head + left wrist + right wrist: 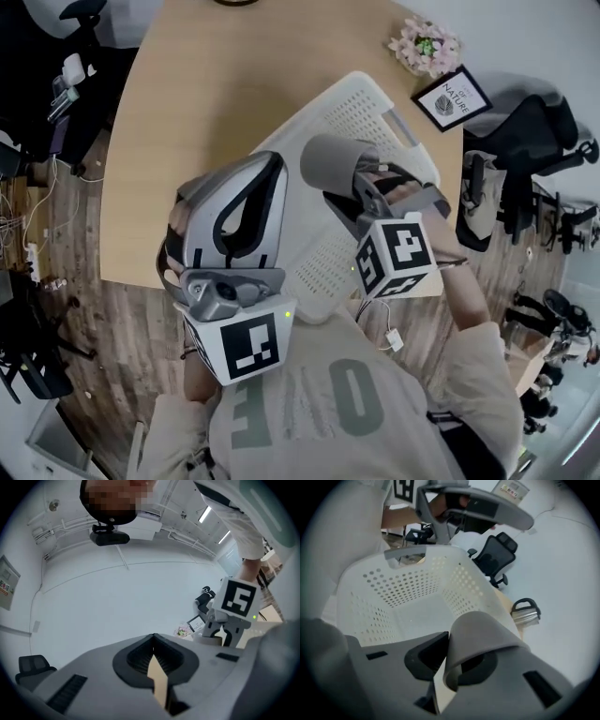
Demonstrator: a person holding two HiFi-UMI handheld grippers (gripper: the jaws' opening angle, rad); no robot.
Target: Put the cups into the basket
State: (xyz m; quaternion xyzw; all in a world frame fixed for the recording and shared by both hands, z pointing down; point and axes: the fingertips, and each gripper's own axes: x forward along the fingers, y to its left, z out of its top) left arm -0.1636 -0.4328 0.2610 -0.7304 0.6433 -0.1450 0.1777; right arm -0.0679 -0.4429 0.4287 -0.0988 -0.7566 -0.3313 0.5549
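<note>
Grey left gripper (pixel 265 169) points upward over the near edge of the wooden table (pixel 178 122); I read its jaws as pressed together on nothing. Right gripper (pixel 361 192) pinches the wall of a grey cup (pixel 330 157), held above the white perforated basket (pixel 370 108), not inside yet. Steel mug (pixel 525 612) stands on the table beyond the basket.

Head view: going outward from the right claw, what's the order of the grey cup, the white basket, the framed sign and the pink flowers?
1. The grey cup, gripped in the right claw itself.
2. The white basket, on the table under the cup.
3. The framed sign, by the table's right edge.
4. The pink flowers, beyond the sign, farthest.
</note>
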